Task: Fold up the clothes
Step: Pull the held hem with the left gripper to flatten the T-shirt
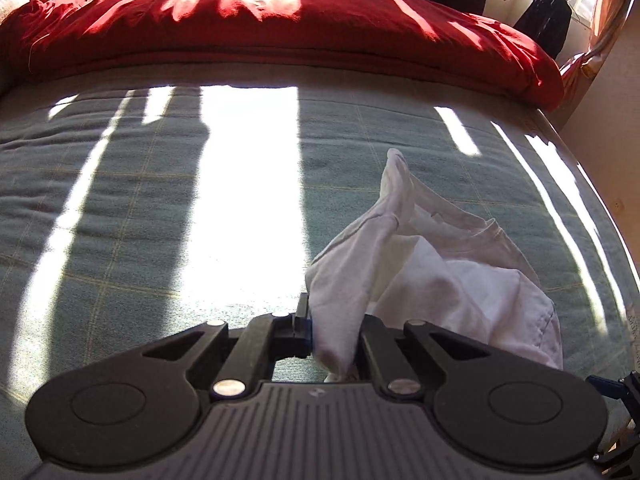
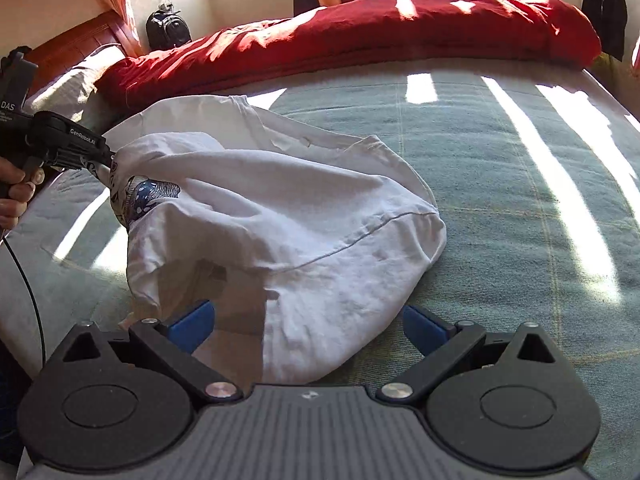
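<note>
A white T-shirt [image 2: 280,220] with a blue print lies bunched on the bed's green-grey checked blanket [image 2: 500,200]. My left gripper [image 2: 109,159], held by a person's hand [image 2: 16,188], is shut on a fold of the shirt near the print and lifts that side. In the left wrist view the white T-shirt [image 1: 440,272] trails to the right from the left gripper [image 1: 332,330], and the cloth hides the right finger. My right gripper [image 2: 308,326] is open, its blue pads [image 2: 192,324] wide apart at the shirt's near edge, with cloth lying between them.
A red duvet [image 2: 360,36] is heaped along the far side of the bed, with a pillow [image 2: 68,84] and wooden headboard at the left. A black backpack [image 2: 166,30] and hanging clothes line the wall. Bright sun stripes cross the blanket [image 1: 160,220]. A black cable [image 2: 24,280] hangs from the left gripper.
</note>
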{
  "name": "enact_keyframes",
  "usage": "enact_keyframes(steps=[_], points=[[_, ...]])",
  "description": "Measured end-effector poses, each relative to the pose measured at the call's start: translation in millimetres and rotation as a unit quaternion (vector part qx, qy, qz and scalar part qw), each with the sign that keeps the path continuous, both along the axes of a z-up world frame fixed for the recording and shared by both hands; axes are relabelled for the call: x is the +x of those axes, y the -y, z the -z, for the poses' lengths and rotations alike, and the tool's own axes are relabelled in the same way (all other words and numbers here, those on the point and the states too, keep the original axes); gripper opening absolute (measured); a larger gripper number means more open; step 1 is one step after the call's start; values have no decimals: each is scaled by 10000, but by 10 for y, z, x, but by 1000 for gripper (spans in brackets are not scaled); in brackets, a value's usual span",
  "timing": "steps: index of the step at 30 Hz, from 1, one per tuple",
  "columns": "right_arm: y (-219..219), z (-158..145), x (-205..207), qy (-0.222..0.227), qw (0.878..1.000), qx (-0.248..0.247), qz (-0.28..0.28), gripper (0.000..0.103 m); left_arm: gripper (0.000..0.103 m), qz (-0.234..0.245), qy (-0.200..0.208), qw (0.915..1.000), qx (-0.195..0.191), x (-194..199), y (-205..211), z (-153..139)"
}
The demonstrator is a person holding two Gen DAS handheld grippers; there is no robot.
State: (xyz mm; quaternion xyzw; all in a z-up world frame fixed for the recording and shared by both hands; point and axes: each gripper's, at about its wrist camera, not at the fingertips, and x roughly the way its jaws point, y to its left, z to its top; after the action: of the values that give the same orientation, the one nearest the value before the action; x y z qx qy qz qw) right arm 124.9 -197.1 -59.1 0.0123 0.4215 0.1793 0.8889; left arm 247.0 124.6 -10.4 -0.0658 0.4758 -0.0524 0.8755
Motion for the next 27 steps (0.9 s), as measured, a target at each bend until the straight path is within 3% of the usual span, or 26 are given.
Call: enact_keyframes(steps=[4, 9, 18, 27], points=[[-324, 212, 182, 248, 9920, -1233, -72, 101, 2, 55, 32, 10000, -72, 10, -35, -13], [15, 142, 369, 686, 9751, -1951, 804, 101, 2, 188, 53, 9997, -121, 78, 15, 3], [670, -68, 1092, 1084, 9513, -2467, 1499, 101, 2, 511, 174, 9983, -197, 275, 306, -52], [1266, -334, 1747, 1399, 9252, -2907, 1997, 101, 2, 534, 375, 9979, -11, 676, 442, -159]])
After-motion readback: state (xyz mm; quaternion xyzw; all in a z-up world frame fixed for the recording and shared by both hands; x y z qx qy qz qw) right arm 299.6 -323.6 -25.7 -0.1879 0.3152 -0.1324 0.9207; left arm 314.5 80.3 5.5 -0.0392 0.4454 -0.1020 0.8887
